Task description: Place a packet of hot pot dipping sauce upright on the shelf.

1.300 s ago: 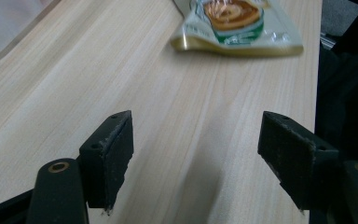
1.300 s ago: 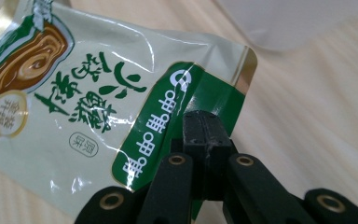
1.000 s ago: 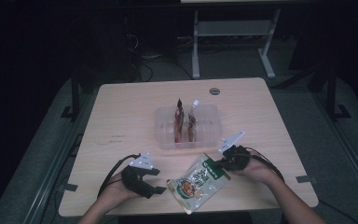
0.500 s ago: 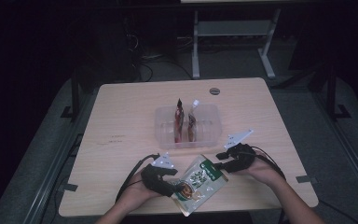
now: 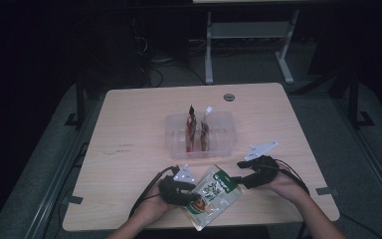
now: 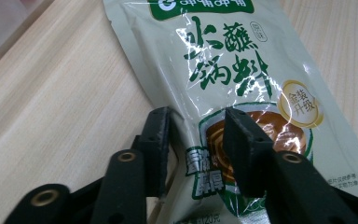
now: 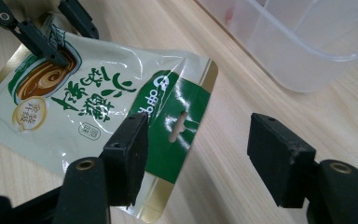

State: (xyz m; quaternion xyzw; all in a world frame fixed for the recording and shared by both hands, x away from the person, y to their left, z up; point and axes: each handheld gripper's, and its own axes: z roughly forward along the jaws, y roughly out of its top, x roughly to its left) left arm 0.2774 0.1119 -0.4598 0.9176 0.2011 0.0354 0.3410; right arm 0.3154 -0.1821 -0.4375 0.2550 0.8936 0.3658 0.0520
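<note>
While the table (image 5: 129, 129) lies bare to our left, the clear plastic bin (image 5: 226, 134) stands just beyond the sauce pouch (image 5: 211, 191), which rests flat by the near edge. Since a second ago, our left gripper (image 6: 196, 140) has come onto the pouch's lower end, its jaws closing astride it; our right gripper (image 7: 196, 154), just been opening, stands apart over the green top. The pouch's long axis runs diagonally, top toward the bin.
</note>
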